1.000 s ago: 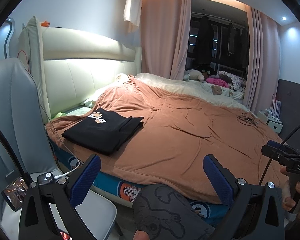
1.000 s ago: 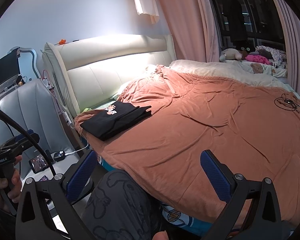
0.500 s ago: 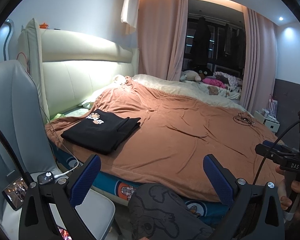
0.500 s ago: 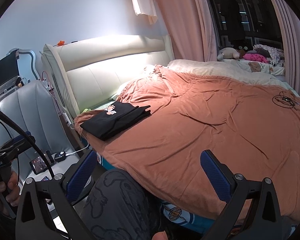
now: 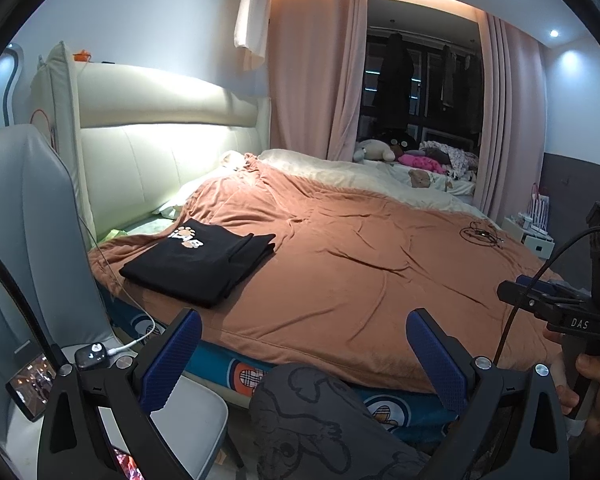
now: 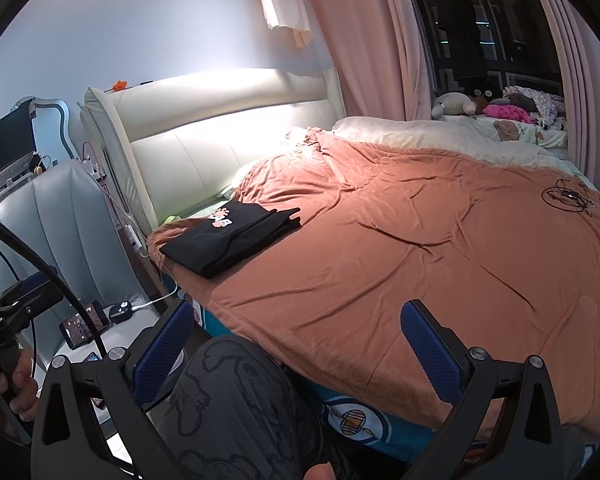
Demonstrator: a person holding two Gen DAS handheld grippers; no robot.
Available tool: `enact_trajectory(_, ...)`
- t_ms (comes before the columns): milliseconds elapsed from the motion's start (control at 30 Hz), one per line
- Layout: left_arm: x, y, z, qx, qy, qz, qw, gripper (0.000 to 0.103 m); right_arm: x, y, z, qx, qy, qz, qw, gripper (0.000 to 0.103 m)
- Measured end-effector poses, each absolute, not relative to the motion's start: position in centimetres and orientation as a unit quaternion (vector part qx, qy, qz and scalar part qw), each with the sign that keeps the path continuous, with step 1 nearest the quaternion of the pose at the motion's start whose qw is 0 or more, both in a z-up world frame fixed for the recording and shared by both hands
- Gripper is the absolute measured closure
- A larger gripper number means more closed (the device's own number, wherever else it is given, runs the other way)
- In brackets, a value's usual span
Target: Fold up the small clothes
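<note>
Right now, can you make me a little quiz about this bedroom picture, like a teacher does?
1. True or false: the black shirt lies folded on the orange blanket near the headboard.
2. Pick one. The left gripper is: A) open and holding nothing, B) shut on the shirt, C) shut on a cable.
3. Fill in: the tangled black cable rests on the ______.

Key:
1. True.
2. A. Its blue fingers stand wide apart with no cloth between them. The right gripper looks the same.
3. Orange blanket, on the side far from the shirt.
</note>
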State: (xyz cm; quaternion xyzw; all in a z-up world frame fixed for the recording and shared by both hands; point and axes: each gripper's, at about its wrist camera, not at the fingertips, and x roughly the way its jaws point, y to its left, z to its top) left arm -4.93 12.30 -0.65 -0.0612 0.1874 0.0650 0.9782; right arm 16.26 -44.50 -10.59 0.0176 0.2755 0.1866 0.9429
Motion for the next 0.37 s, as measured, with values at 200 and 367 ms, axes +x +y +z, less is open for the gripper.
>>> enact_trajectory(200,-5.24,12.46,-0.63,-0.063,0.185,0.066,0.978,0.000,15.97,-44.36,-10.61,0.016,0.275,0.186,0.943,0.000)
enact_trajectory(367,-6.01,12.32,-0.61,-0.061,0.182,0.063,0.979,0.000,15.77,-44.18,-10.61,0.016,0.276,0.185,0.943,0.000)
